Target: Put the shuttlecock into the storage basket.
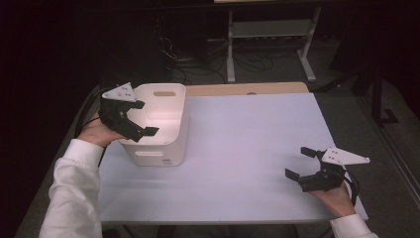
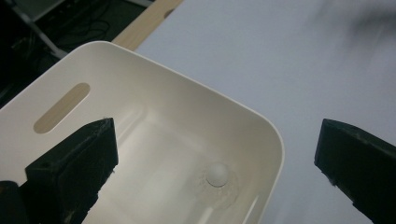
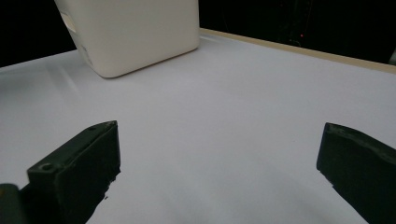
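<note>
Bin: a cream, round-cornered plastic bin (image 1: pixel 159 124) with slot handles is stood at the far left of the table, on the white sheet (image 1: pixel 247 148) that covers it.
Ball: a small white ball (image 2: pixel 218 174) is seen resting on the bin's floor, toward one corner, apart from the walls; its material cannot be told.
Left gripper: the left gripper (image 1: pixel 140 118) is held over the bin's open top at its left rim, jaws spread wide and empty, pointed down into the bin; the ball is framed between the jaws in the left gripper view but lies well below them.
Right gripper: the right gripper (image 1: pixel 299 162) is parked low at the near right of the sheet, well apart from the bin, jaws spread, nothing between them.
Step in hand: judged to be either a reach into the bin for the ball or a withdrawal after a drop; which one cannot be told from this moment.
Next move: if a pick is meant, a straight descent inside the walls would be called for, jaws centred on the ball, then closed gently, since a round ball is likely to roll off.
</note>
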Demonstrator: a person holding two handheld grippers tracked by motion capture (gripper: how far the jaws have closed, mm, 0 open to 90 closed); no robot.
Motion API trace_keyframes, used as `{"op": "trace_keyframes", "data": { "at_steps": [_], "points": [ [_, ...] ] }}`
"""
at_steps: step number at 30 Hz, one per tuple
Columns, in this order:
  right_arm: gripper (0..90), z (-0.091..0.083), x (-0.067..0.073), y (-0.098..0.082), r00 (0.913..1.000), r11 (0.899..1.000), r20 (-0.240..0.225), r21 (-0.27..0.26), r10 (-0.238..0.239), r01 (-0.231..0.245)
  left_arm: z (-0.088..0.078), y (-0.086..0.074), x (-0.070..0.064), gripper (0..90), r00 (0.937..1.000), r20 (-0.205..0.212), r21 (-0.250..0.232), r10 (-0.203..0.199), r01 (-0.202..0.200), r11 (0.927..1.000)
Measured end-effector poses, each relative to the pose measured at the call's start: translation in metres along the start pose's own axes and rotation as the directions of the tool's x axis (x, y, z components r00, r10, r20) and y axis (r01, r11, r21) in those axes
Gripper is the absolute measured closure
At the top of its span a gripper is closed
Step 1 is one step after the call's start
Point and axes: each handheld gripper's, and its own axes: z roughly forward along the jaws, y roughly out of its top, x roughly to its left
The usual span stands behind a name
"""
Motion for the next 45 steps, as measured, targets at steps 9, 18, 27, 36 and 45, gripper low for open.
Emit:
{"op": "trace_keyframes", "data": {
  "at_steps": [9, 18, 27, 36, 45],
  "points": [
    [0.0, 0.001, 0.002, 0.001, 1.0, 1.0, 0.0, 0.004, -0.006, 0.006, -0.014, -0.015, -0.01, 0.0, 0.9992, -0.04, -0.096, -0.006, 0.002, 0.9953],
    [0.0, 0.001, 0.002, 0.0, 1.0, 1.0, -0.002, 0.005, -0.004, 0.004, -0.013, -0.028, -0.019, 0.0, 0.9989, -0.041, -0.15, -0.023, 0.017, 0.9885],
    [0.0, 0.002, 0.002, 0.0, 1.0, 1.0, -0.001, 0.006, -0.003, 0.003, -0.016, -0.045, -0.03, 0.0, 0.9961, -0.064, -0.252, -0.061, 0.043, 0.9669],
    [0.0, 0.002, 0.002, 0.0, 1.0, 1.0, 0.0, 0.007, -0.004, 0.004, -0.013, -0.066, -0.044, 0.0, 0.9882, -0.12, -0.331, -0.096, 0.051, 0.9421],
    [0.0, 0.002, 0.002, 0.0, 1.0, 1.0, 0.001, 0.008, -0.005, 0.005, -0.013, -0.081, -0.054, 0.0, 0.9836, -0.114, -0.404, -0.139, 0.082, 0.9112]
  ]
}}
